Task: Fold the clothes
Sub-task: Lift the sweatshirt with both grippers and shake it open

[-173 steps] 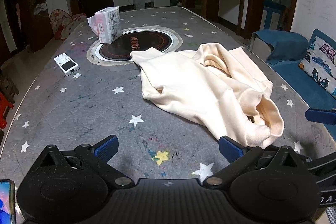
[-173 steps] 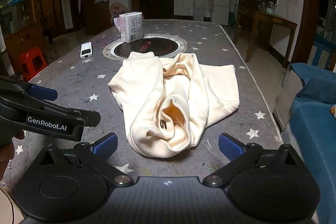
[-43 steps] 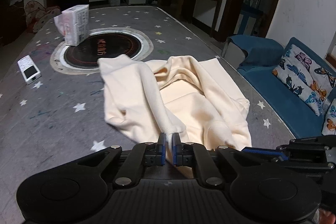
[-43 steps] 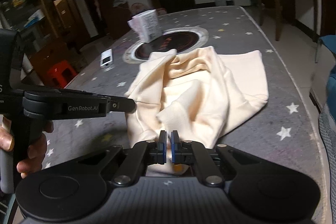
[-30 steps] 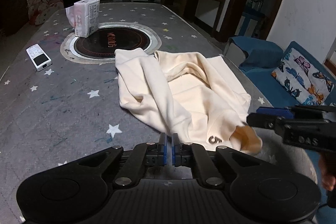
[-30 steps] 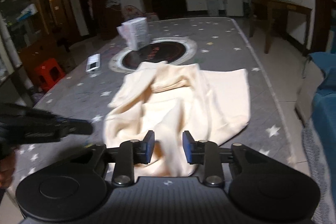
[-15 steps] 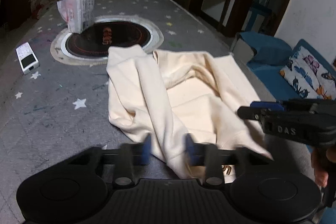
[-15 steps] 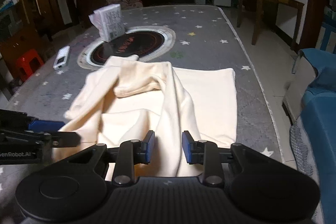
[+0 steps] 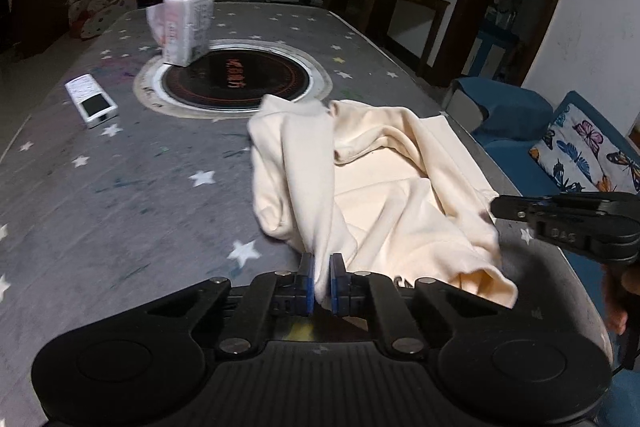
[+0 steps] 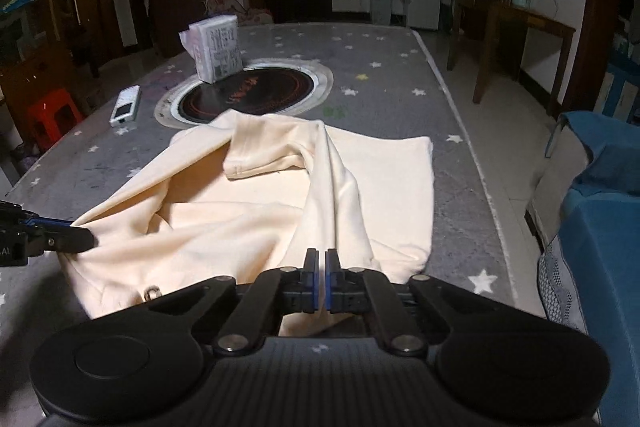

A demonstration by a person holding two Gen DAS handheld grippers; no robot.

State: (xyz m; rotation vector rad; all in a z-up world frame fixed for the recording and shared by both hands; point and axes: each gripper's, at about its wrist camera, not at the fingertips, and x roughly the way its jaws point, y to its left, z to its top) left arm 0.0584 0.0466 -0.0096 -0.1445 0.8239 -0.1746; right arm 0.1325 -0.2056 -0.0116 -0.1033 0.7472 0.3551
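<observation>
A cream sweatshirt lies crumpled on the grey star-patterned table; it also shows in the right wrist view. My left gripper is shut on a fold at the garment's near edge. My right gripper is shut on another fold at the near edge, further right. The right gripper's body shows at the right of the left wrist view. The left gripper's tip shows at the left of the right wrist view, touching the cloth.
A round black hotplate is set in the table beyond the garment. A white box stands at its far left rim. A white remote lies to the left. A blue sofa runs along the table's right side.
Both grippers were partly open half a second ago and have closed on folds of the sweatshirt's near edge. The cloth between them is drawn out wider.
</observation>
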